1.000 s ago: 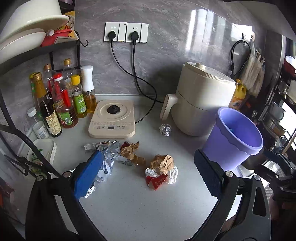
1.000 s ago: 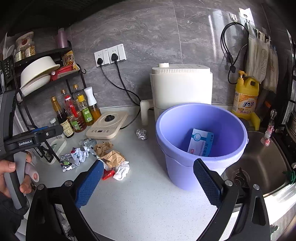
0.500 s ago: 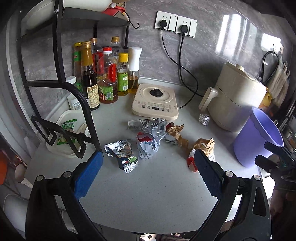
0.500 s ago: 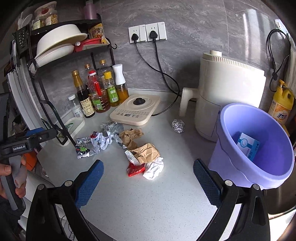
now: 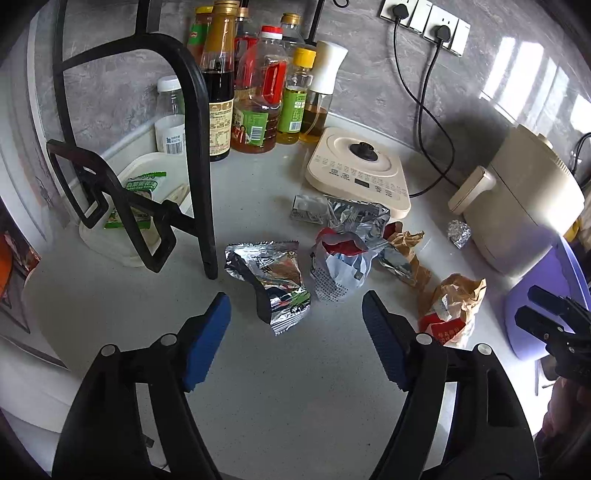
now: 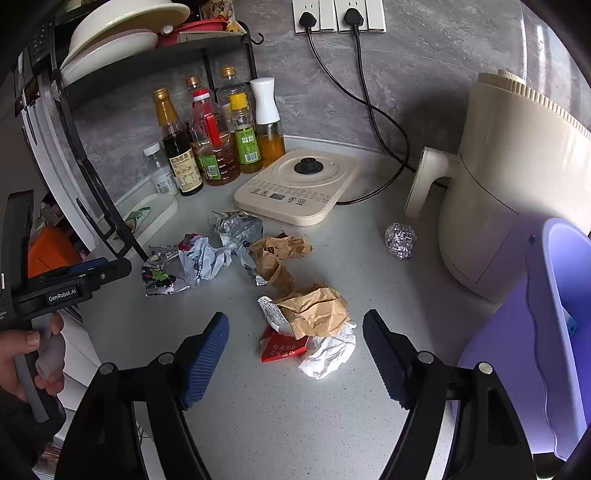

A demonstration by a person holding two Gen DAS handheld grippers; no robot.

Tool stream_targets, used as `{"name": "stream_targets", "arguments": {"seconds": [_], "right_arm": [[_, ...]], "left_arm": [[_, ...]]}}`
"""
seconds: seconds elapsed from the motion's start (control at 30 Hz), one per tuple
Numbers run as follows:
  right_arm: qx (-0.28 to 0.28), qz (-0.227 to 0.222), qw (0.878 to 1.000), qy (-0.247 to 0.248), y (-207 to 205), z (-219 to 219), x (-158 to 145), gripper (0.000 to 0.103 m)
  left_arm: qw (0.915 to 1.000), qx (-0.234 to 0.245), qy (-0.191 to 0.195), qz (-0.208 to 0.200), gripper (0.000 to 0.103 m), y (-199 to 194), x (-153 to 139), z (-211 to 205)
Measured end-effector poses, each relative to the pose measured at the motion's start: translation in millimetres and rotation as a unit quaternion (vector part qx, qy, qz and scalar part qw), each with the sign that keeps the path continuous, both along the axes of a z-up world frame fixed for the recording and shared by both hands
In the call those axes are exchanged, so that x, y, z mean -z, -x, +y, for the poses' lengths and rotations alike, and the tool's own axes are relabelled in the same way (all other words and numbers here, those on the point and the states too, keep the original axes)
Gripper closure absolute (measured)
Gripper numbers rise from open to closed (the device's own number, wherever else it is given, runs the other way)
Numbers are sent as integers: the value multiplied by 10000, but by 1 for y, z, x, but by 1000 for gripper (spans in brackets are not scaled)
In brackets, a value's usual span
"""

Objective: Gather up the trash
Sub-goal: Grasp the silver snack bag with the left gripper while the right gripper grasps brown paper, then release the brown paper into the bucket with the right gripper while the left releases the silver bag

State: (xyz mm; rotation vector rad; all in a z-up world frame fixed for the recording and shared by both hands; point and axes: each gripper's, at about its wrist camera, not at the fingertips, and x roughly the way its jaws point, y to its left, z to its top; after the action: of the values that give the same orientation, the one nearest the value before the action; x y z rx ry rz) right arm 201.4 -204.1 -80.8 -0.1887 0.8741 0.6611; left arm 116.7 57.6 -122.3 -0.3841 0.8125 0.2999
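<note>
Soft daylight glares off the grey wall (image 5: 517, 74) right of the sockets (image 5: 424, 18); the air fryer (image 6: 517, 177) bleaches out. Fisheye bends and darkens the edges; focus stays sharp.

You are tilting your left gripper (image 5: 295, 325) steeply downward, its blue-padded jaws closing with nothing pressed between them. You are angling your right gripper (image 6: 295, 336) downward the same way, its jaws also closing on nothing. In the right wrist view, your left hand (image 6: 31, 363) is wrapping its fingers (image 6: 50, 363) around the left gripper's grey handle.
</note>
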Motion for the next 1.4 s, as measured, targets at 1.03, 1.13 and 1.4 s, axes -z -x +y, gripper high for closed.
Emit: {"name": "stream_targets", "arguments": {"seconds": [1.03, 1.13, 1.4], "right_arm": [[-287, 137, 9995, -24, -39, 17, 21, 95], [-207, -80, 9997, -104, -30, 15, 7, 95], [173, -454, 9979, -418, -11, -3, -28, 96]], "left_arm": [[9979, -636, 53, -54, 78, -20, 17, 1], [9986, -511, -43, -156, 78, -12, 2, -3], [9988, -190, -282, -359, 78, 3, -34, -13]]}}
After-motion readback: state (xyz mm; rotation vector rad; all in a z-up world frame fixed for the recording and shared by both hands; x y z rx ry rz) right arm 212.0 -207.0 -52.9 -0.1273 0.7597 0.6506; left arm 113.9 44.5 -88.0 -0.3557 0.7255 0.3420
